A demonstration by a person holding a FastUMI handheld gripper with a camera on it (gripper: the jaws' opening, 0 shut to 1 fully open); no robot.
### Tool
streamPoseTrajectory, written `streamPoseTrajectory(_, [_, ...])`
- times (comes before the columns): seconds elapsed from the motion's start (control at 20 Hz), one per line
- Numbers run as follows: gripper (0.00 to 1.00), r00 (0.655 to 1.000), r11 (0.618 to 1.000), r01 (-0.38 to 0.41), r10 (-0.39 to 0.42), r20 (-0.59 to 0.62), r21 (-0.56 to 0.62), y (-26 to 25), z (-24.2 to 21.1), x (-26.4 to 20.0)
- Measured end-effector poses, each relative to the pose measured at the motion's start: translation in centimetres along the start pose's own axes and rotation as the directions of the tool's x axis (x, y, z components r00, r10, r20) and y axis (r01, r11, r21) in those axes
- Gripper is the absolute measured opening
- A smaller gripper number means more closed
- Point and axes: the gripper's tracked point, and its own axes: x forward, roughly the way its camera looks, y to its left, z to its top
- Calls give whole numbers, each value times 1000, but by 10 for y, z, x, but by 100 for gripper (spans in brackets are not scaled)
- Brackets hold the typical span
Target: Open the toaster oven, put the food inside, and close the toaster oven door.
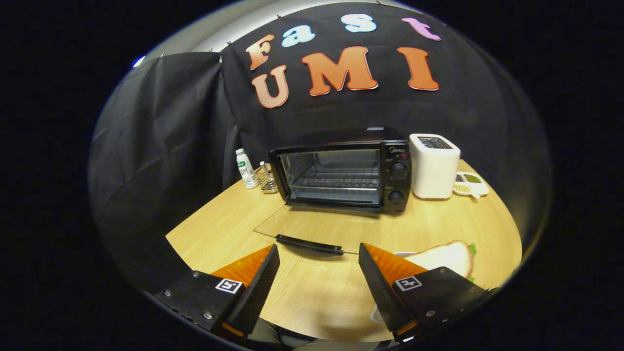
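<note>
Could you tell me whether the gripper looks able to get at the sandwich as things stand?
Probably yes: the open gripper holds nothing, and the white-bread sandwich lies uncovered on the wooden table just beside its finger.

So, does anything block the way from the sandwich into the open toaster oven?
Nothing visible does. The toaster oven stands open, its glass door lying flat on the table ahead of the open, empty gripper. The sandwich lies beside the gripper's right finger, bare tabletop between it and the door.
</note>
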Motion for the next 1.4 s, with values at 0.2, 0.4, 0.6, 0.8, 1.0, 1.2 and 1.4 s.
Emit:
streamPoseTrajectory(0.2, [97,995,994,94,-96,25,51,-63,30,-27])
streamPoseTrajectory(0.4, [97,990,987,140,-141,-2,76,-102,39,-44])
streamPoseTrajectory(0.6, [97,989,978,138,-128,-69,157,-126,25,-41])
streamPoseTrajectory(0.8, [97,986,957,123,-88,-139,262,-142,5,-32])
streamPoseTrajectory(1.0, [95,976,934,119,-46,-214,338,-154,-20,-24])
streamPoseTrajectory(1.2, [96,957,893,69,67,-282,444,-142,-46,-16])
streamPoseTrajectory(1.4, [85,939,867,79,100,-328,492,-145,-63,-4])
